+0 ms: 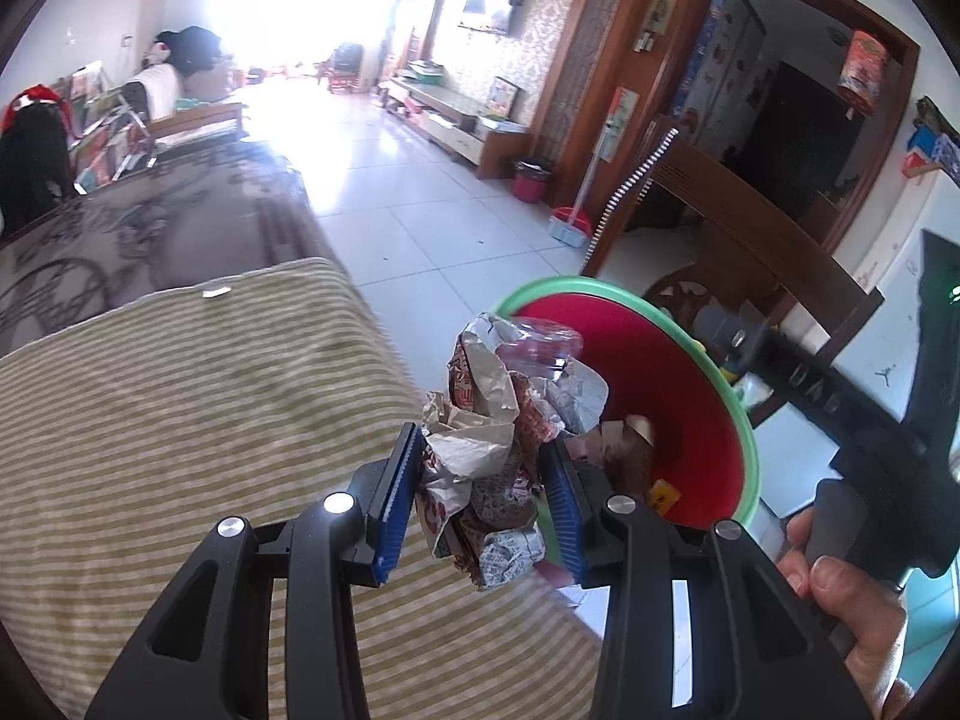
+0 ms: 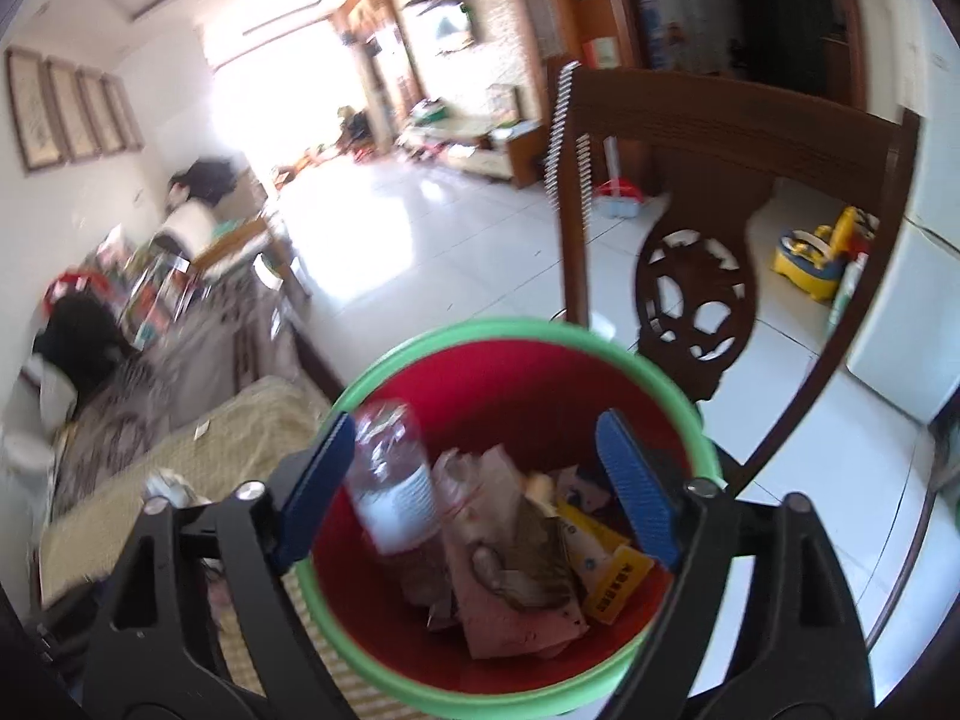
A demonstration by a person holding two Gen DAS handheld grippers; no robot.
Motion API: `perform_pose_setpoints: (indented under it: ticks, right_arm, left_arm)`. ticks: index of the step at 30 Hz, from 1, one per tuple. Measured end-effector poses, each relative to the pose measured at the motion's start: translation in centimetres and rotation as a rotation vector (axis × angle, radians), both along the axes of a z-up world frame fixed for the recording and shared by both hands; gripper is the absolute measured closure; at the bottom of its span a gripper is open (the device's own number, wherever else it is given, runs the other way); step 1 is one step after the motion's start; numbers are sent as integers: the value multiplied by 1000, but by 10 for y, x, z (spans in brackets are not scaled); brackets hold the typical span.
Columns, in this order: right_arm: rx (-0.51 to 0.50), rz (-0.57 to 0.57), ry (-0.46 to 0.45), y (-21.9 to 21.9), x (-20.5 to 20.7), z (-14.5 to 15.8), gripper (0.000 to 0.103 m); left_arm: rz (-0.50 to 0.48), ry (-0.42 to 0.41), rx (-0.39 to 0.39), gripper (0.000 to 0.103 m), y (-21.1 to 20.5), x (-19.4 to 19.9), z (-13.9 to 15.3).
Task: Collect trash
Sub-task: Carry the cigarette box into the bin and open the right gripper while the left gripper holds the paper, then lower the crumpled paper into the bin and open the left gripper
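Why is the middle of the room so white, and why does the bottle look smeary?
Left wrist view: daylight from the far window overexposes, washing out the room's far end. Right wrist view: the plastic bottle is motion-blurred over the red bin; the fisheye lens bends the chair.

The right gripper [image 2: 480, 489] hangs over a red plastic bin with a green rim [image 2: 516, 330] — blue pads spread wide — and a clear plastic bottle [image 2: 393, 480] sits blurred between them, above crumpled paper wrappers [image 2: 510, 576].
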State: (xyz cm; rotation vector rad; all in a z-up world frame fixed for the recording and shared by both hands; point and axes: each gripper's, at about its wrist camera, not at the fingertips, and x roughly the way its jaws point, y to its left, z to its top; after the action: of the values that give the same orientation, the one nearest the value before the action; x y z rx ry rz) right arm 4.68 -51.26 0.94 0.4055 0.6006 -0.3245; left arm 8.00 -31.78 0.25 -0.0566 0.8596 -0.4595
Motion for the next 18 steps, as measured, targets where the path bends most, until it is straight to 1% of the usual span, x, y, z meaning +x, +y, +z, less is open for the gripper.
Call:
perform_pose_setpoints:
  ticks: [1, 5, 9, 12, 15, 18]
  right_arm:
    - [-4, -54, -30, -5, -6, 4, 11]
    - [13, -193, -126, -20, -24, 14, 5]
    - [7, -291, -186, -28, -36, 19, 5]
    - [12, -309, -200, -30, -37, 19, 5]
    - [28, -309, -190, -32, -36, 17, 5]
    - [43, -312, -188, -35, -34, 14, 5]
  left_arm:
    - [-16, 6, -3, 65, -7, 1, -2]
    - [-69, 14, 0, 65, -28, 6, -7]
    - [-122, 31, -10, 65, -47, 10, -12]
    - [-148, 35, -2, 65, -59, 11, -16]
    - [-158, 34, 11, 65, -67, 12, -19]
    - [-163, 34, 15, 64, -67, 15, -19]
